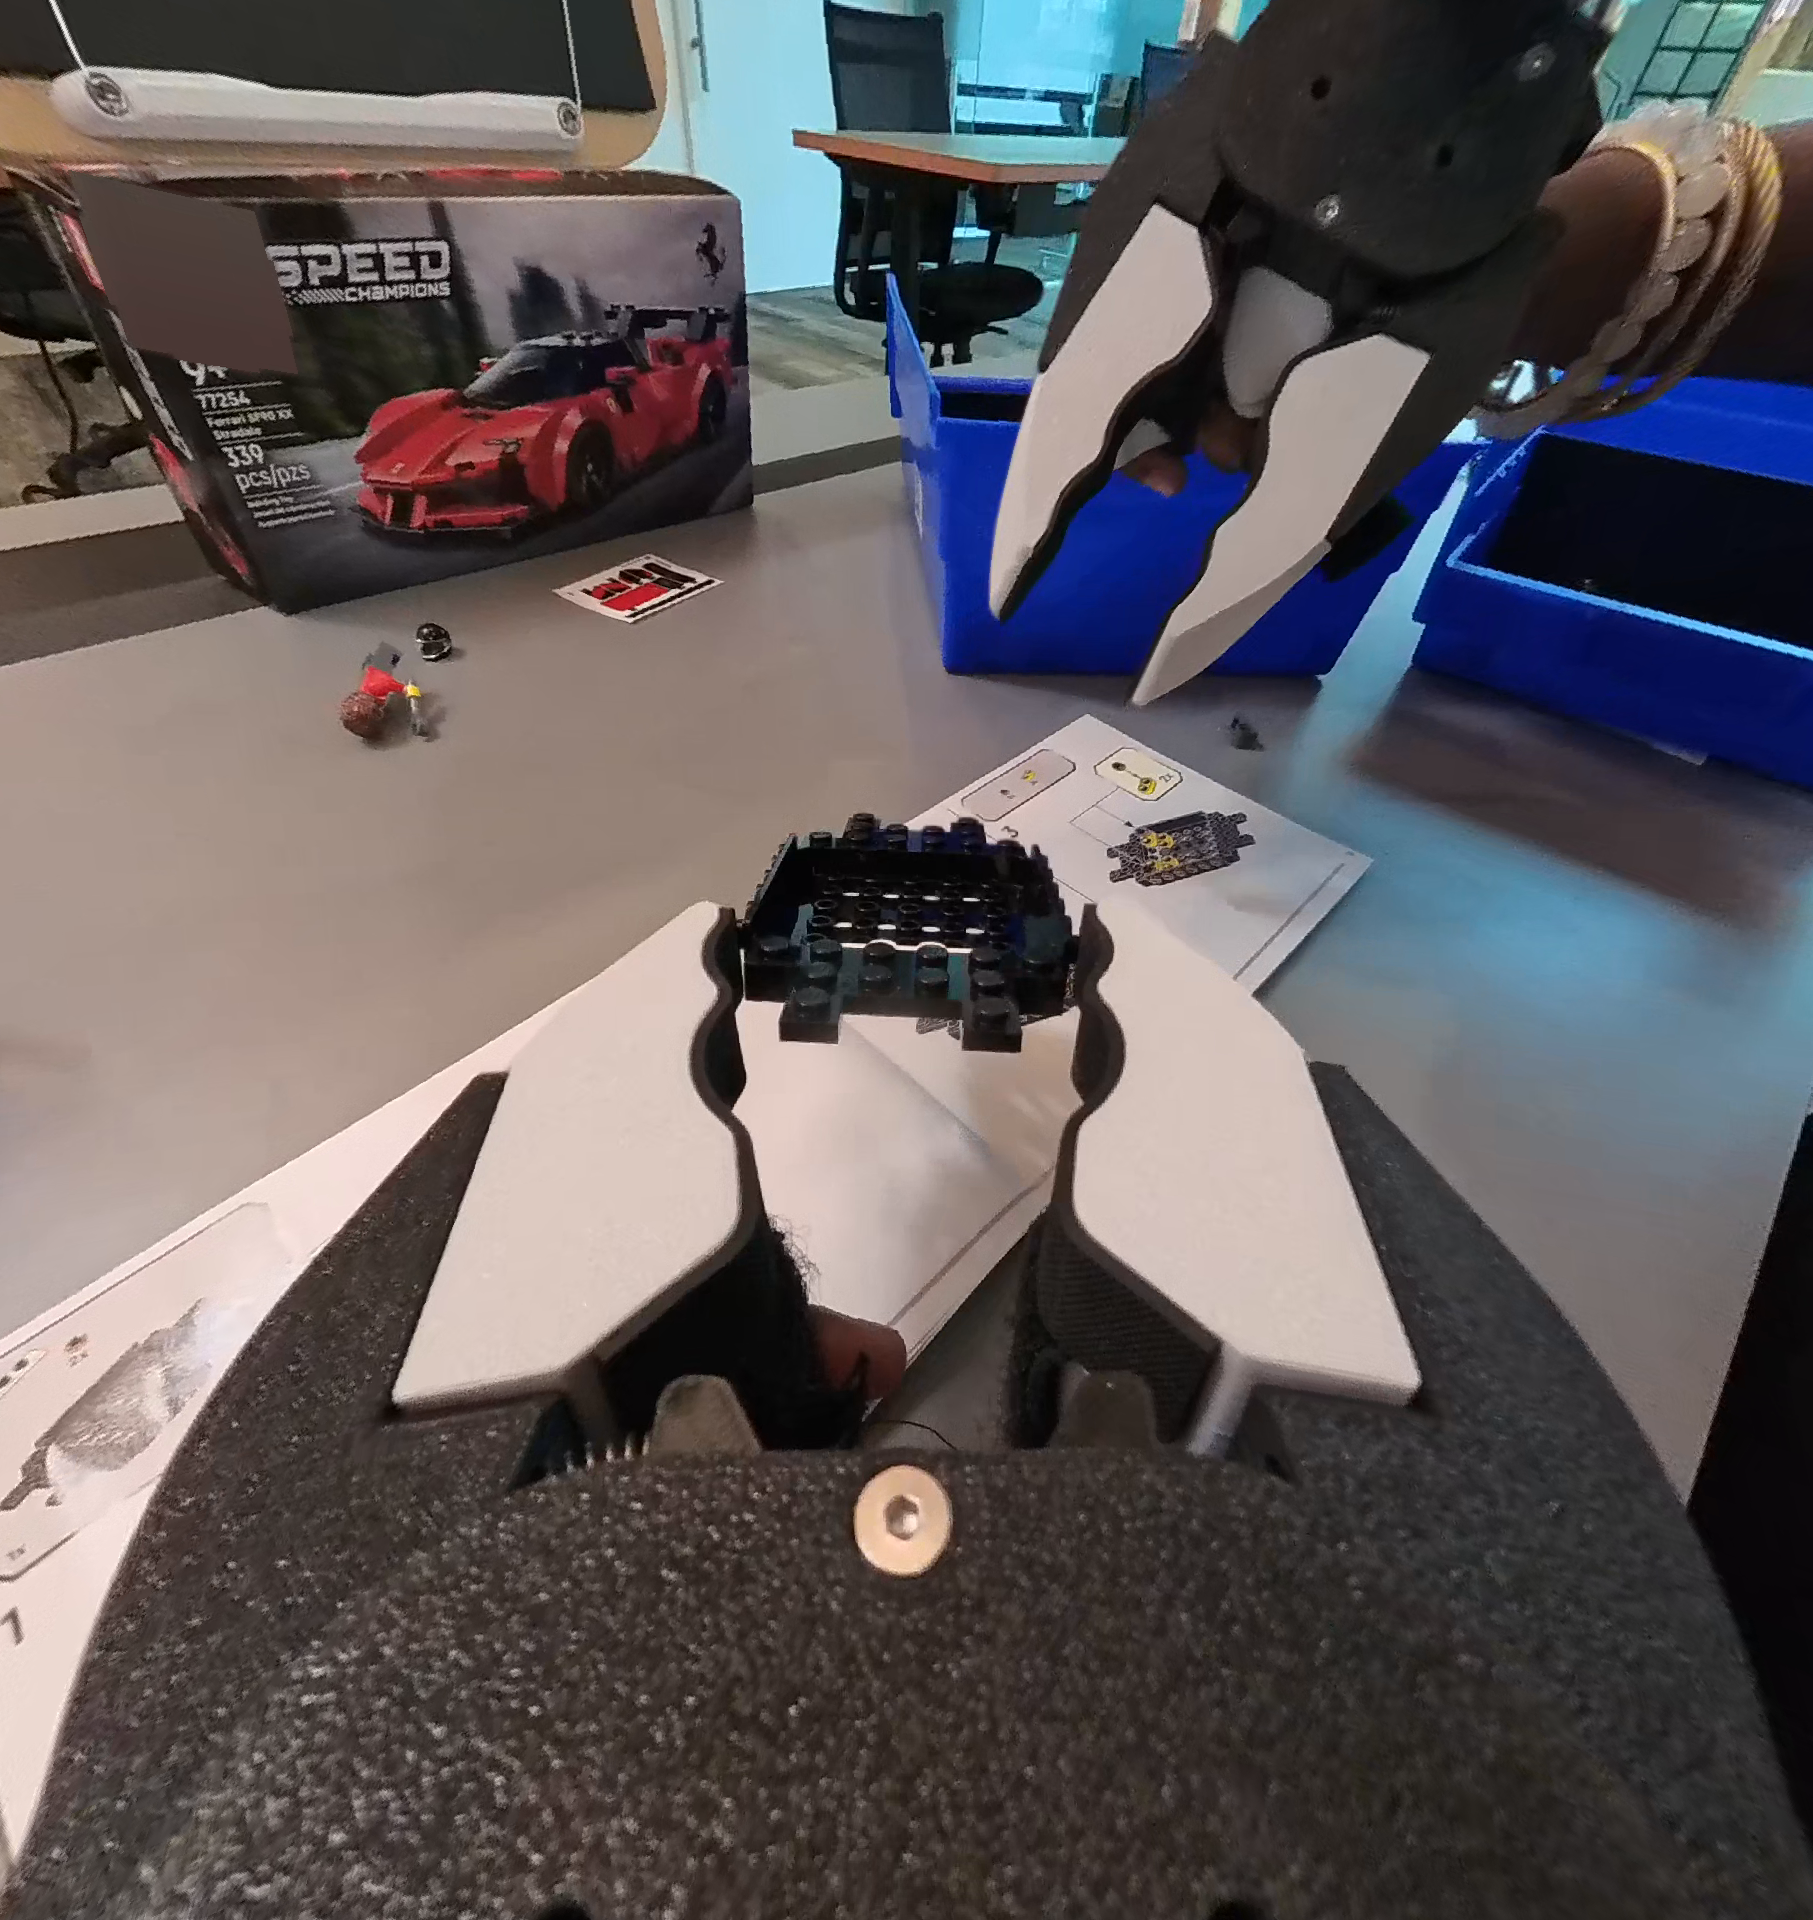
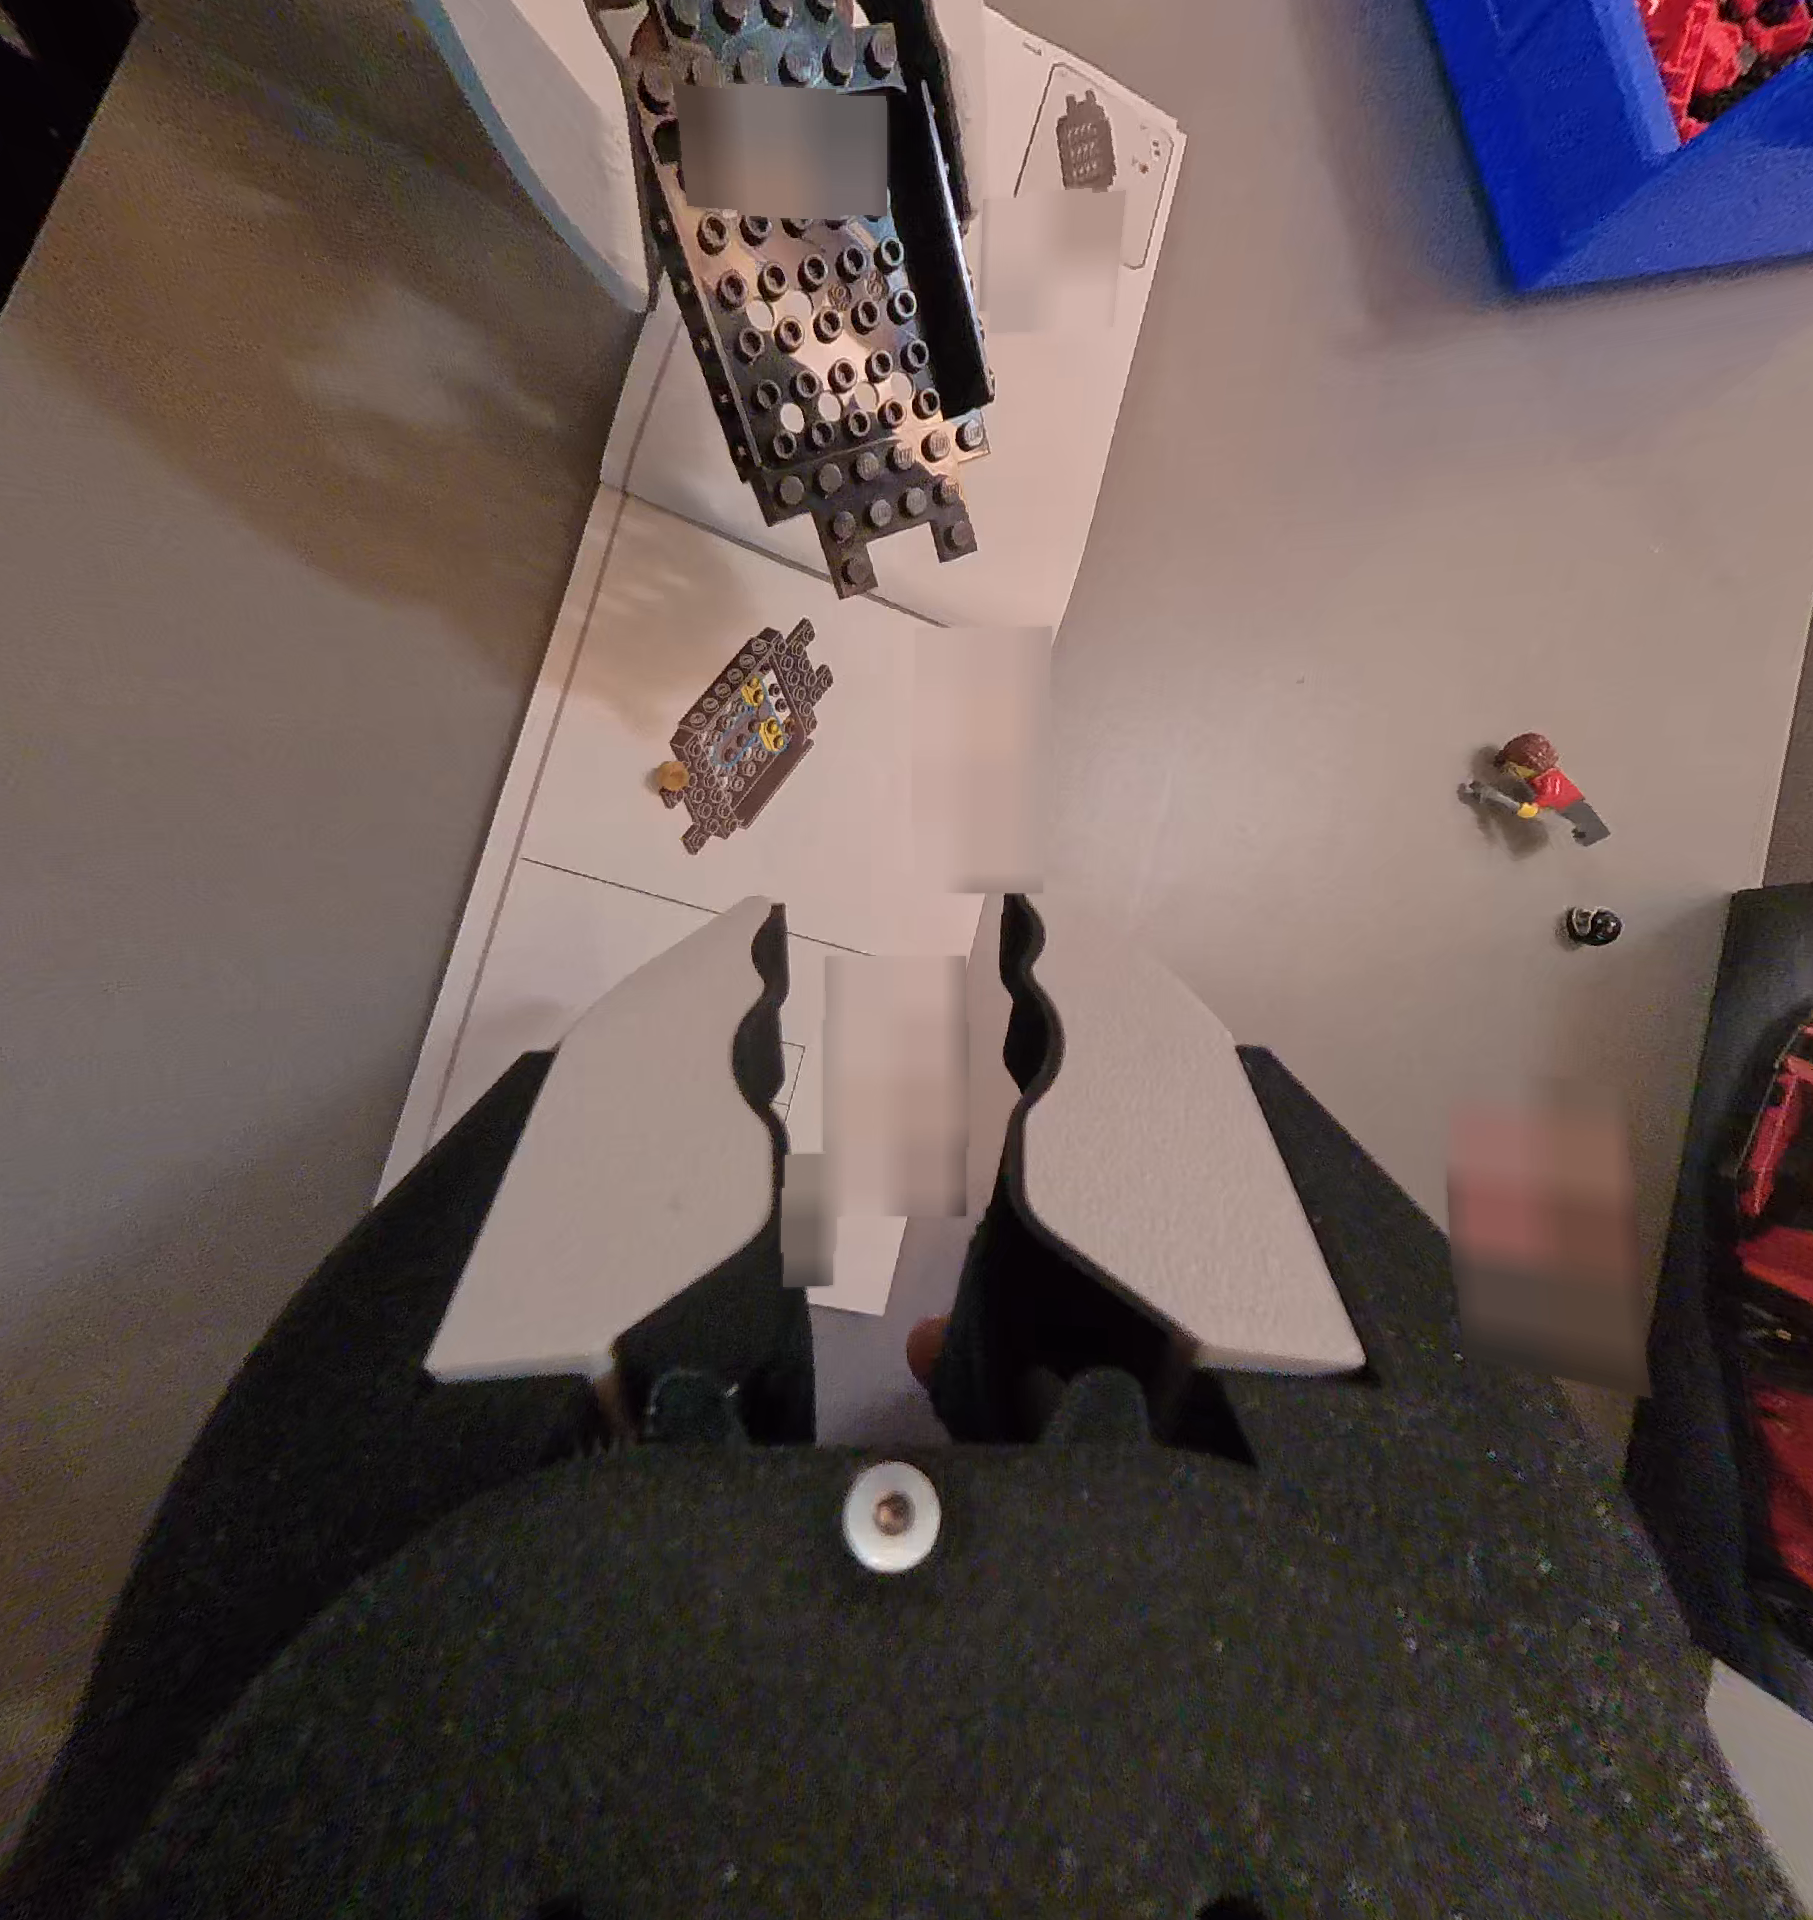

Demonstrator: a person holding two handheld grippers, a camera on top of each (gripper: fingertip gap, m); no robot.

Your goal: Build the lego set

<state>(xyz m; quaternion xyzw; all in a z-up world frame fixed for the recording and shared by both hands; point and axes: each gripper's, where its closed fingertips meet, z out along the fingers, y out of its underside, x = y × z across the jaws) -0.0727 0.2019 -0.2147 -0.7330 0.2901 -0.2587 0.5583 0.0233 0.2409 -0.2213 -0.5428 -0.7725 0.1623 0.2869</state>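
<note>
Black studded plates make up the brick chassis (image 1: 907,935) that the left hand-held gripper (image 1: 907,971) holds, its two pads pressed against the chassis's sides, lifted above the open instruction booklet (image 1: 1193,883) on the grey bench (image 1: 258,935). In the left wrist view the chassis is a shallow tray with raised side walls, a floor of studs with holes, and two short tabs jutting toward the camera; no coloured parts show on it, while the printed drawing on the page shows small yellow pieces in the middle, so the build looks early. Beyond it the right hand-held gripper (image 1: 1078,655) hangs in the air before two blue bins (image 1: 985,499), jaws moderately apart with nothing between them. A boxed set with a red car (image 1: 466,416), a sticker sheet (image 1: 637,587), a small figure (image 1: 382,696) and a black helmet piece (image 1: 432,641) lie farther off. In the right wrist view the right hand-held gripper (image 2: 886,914) looks straight down on the booklet (image 2: 777,935), its fingers (image 2: 673,1091) parted and empty; a tiny amber piece (image 2: 670,774) seems to sit beside the printed drawing, though it may be part of the print. The chassis (image 2: 829,343) sits at the top, well apart from these fingertips.
</note>
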